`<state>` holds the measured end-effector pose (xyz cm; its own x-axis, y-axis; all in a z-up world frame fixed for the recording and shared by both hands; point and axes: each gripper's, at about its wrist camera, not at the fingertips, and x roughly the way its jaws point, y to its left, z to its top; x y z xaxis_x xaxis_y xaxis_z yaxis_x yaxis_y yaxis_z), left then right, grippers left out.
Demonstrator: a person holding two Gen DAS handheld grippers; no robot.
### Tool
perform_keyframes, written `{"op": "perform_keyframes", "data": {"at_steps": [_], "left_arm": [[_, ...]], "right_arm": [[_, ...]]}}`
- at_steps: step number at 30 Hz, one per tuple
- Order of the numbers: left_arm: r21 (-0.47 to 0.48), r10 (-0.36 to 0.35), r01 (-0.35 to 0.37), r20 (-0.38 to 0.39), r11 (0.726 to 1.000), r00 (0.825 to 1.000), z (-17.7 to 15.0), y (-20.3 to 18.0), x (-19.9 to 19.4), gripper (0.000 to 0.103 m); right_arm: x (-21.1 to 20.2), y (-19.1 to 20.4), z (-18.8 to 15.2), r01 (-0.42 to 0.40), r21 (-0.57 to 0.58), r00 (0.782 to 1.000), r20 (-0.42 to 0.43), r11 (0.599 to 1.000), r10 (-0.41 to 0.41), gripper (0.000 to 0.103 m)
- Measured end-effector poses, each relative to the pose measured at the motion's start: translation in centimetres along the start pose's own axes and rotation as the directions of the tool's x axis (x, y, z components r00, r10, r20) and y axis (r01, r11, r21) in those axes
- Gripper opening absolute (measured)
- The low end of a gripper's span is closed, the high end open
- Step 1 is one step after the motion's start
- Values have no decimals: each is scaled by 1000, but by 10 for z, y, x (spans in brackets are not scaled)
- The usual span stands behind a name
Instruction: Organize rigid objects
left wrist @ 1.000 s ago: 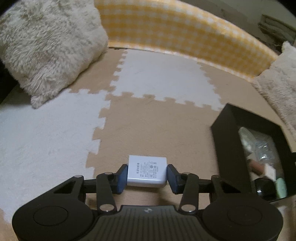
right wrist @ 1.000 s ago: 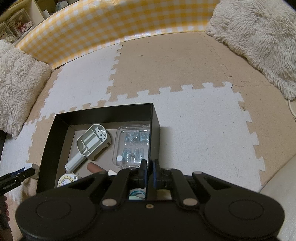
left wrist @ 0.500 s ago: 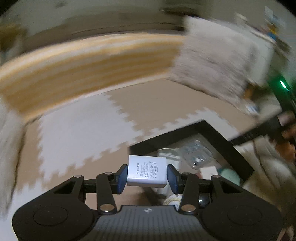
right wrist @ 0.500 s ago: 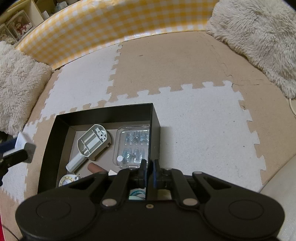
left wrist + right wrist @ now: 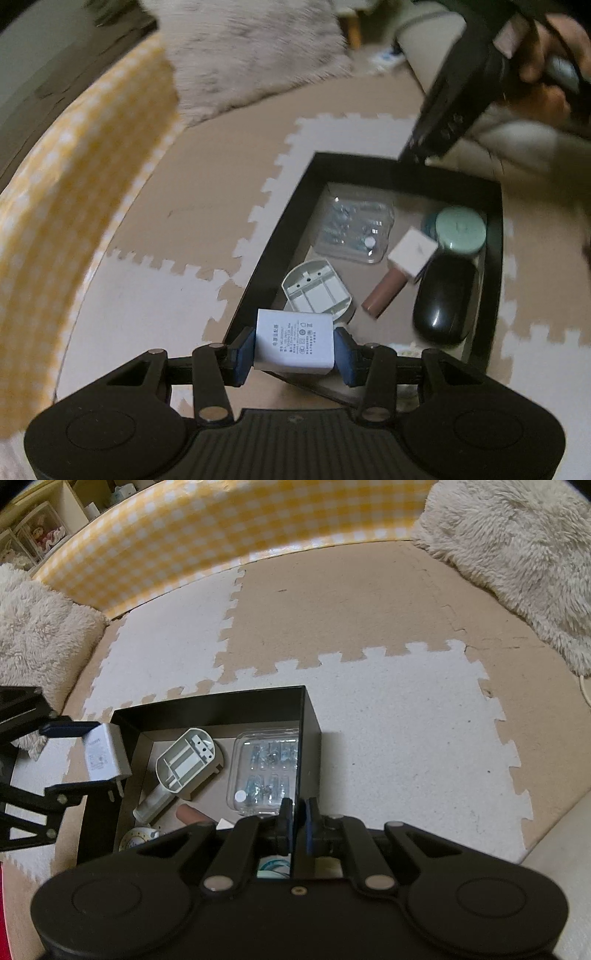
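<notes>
left gripper point(image 5: 293, 350) clamped white charger point(image 5: 293, 341) above black box point(image 5: 495, 236) near edge.
right gripper point(image 5: 295, 821) jaws pinched box wall, steadying it. best to carry charger past grey plastic holder point(image 5: 317, 293) to bare floor space, lower, then release.

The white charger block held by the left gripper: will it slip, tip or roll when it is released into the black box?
The charger block looks rigid and boxy with flat faces, so it probably will not roll. Its smooth plastic may slide slightly between the left gripper jaws. Prongs show in the right wrist view, so inside the black box it may land tilted.
</notes>
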<state>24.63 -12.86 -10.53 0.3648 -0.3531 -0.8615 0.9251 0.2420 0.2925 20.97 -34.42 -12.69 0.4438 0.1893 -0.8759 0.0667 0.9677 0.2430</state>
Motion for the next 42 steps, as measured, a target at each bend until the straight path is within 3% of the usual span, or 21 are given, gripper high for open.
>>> {"op": "perform_keyframes", "data": {"at_steps": [2, 4, 5, 6, 13, 21, 32, 37, 42], "left_arm": [[39, 22, -22, -4, 999, 1000, -2, 1, 2, 48], [55, 32, -32, 7, 998, 999, -2, 1, 2, 65], [45, 36, -36, 7, 998, 999, -2, 2, 2, 85], [31, 31, -31, 7, 999, 1000, -3, 2, 0, 90], [-86, 5, -4, 11, 996, 1000, -12, 2, -10, 90], [-233, -26, 41, 66, 972, 997, -20, -5, -28, 94], [-414, -15, 80, 158, 907, 987, -22, -34, -59, 102], [-478, 36, 58, 185, 876, 982, -21, -48, -76, 103], [-568, 117, 1, 172, 823, 978, -25, -61, -95, 103]], "right_arm": [[0, 0, 0, 1, -3, 1000, 0, 1000, -1, 7], [0, 0, 1, 2, -5, 1000, 0, 1000, -2, 7], [0, 0, 1, 2, -4, 1000, 0, 1000, -2, 7], [0, 0, 1, 2, -3, 1000, 0, 1000, -2, 7], [0, 1, 0, 4, -6, 1000, 0, 1000, -4, 7], [0, 2, 0, 10, -10, 1000, 0, 1000, -10, 7], [-1, 11, -3, 49, -52, 999, -10, 997, -50, 7], [-10, 20, -6, 87, -70, 996, 17, 994, -86, 8], [-25, 36, -12, 139, -97, 990, 53, 986, -134, 14]]}}
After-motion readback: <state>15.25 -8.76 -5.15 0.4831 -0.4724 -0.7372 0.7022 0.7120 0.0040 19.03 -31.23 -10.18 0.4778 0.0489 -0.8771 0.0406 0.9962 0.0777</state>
